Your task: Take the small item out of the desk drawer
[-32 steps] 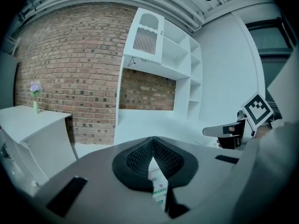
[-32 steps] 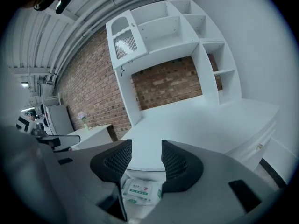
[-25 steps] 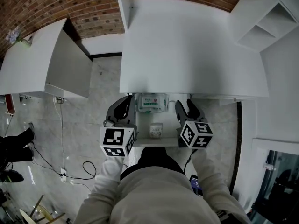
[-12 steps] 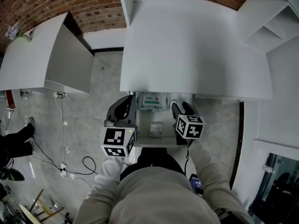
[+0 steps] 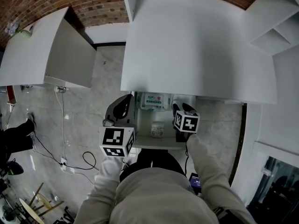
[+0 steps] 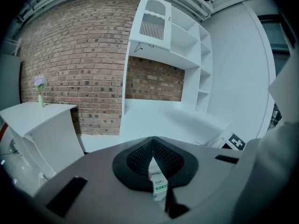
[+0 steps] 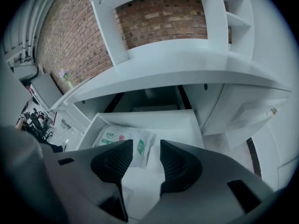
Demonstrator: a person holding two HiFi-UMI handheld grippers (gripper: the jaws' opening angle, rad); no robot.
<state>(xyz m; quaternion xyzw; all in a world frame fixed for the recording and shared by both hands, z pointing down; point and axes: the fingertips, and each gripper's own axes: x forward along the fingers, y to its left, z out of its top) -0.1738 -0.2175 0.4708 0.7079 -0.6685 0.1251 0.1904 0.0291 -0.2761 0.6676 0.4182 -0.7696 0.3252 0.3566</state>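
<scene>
1. While the drawer (image 5: 143, 125) stood pulled out from under the front edge of the white desk (image 5: 196, 45), the small box (image 5: 157, 129) lay in the middle of the drawer's floor. There was bare floor all round it.
2. A wipes pack (image 5: 155, 101) lay at the back of the drawer, partly under the desk's edge and apart from the small box.
3. The drawer was narrow. The left gripper (image 6: 153, 140) sat just beside its left wall, and the right gripper (image 7: 146, 143) sat by its right wall. The free room was the strip in the middle, above the small box.
4. The left gripper's fingers were pressed together at the tips and held nothing. A bit of white and green pack showed through the thin slit below the tips.
5. The right gripper pointed down into the drawer. Its fingers stood wide apart and had just closed a little. Nothing was between them, and the wipes pack showed past the gap.
6. To the left of the drawer the grey floor (image 5: 79, 120) was open, and a white side table (image 5: 42, 59) stood well apart.
7. A second before, the right gripper was higher and flatter. It had since come down and tipped more steeply, and its marker cube (image 5: 187, 122) now sat nearer the small box. The left gripper had hardly moved. The small box and the wipes pack lay where they had been.
</scene>
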